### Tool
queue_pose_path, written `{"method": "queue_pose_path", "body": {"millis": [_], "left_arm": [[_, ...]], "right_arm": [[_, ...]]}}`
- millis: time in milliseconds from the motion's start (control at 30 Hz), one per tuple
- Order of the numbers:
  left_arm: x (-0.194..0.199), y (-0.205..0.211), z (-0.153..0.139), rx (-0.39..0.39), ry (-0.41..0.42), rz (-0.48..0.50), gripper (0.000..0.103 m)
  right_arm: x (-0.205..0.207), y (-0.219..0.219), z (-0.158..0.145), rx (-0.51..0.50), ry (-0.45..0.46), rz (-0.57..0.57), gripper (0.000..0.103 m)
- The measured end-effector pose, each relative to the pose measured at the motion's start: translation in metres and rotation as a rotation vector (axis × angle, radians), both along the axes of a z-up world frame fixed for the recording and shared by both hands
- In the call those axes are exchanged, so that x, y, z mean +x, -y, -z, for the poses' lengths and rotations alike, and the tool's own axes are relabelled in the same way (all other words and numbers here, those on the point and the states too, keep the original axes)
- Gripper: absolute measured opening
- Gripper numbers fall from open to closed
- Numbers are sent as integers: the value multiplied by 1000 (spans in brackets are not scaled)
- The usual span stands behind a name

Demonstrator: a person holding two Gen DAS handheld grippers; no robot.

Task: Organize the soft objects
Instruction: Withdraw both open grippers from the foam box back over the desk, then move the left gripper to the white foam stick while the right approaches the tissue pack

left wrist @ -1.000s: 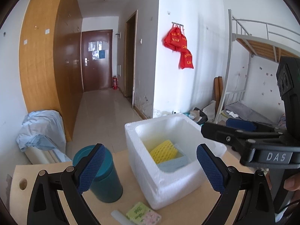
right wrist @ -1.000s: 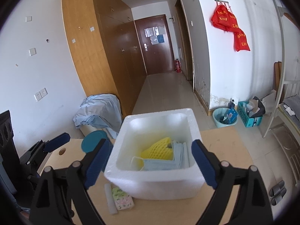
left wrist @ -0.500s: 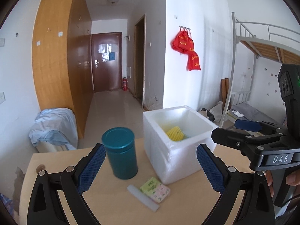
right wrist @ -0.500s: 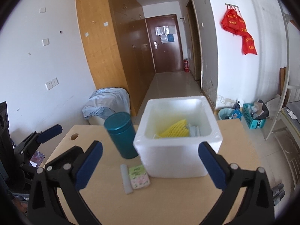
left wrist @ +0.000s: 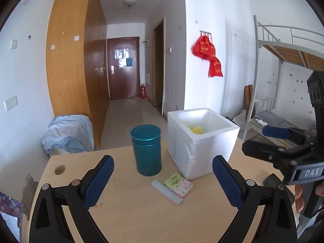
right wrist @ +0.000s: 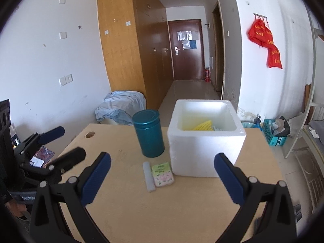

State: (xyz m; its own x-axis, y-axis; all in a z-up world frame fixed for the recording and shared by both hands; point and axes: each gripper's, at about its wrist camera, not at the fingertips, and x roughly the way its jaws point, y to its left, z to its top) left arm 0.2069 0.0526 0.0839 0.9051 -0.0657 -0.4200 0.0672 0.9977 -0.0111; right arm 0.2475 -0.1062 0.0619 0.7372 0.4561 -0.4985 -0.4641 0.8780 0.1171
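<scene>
A white foam box stands on the wooden table. A yellow foam net lies inside it. A green floral tissue pack and a white stick-shaped thing lie in front of the box. My left gripper is open and empty above the near table. My right gripper is open and empty, also well back from the box.
A teal canister stands left of the box. A cable hole is near the table's far left corner. A dark object lies at the right edge. A cloth-covered bundle sits on the floor behind.
Both grippers have pulled back and away from above the foam box. The canister, tissue pack and more of the table have come into view. Both stay open.
</scene>
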Motion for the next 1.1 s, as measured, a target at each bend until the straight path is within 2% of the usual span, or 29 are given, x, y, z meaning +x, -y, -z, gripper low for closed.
{"method": "queue_pose_path", "body": {"millis": [300,667,867,1100], "left_arm": [[-17,-11,16,-29,-19,-11,98],[-13,-27,44,-75,-54,-34,98],[-3,-27,60,-69,-76,-6,98],[22,-34,79,-107,-136,-5,98]], "right_arm": [[-12,-10,17,-20,-28,-44,103],[-10,-22,48,-52,-67,-60,103],[-5,-26,70,-67,-106,-85,103],[7,-21,88,-65,-140,-97,103]]}}
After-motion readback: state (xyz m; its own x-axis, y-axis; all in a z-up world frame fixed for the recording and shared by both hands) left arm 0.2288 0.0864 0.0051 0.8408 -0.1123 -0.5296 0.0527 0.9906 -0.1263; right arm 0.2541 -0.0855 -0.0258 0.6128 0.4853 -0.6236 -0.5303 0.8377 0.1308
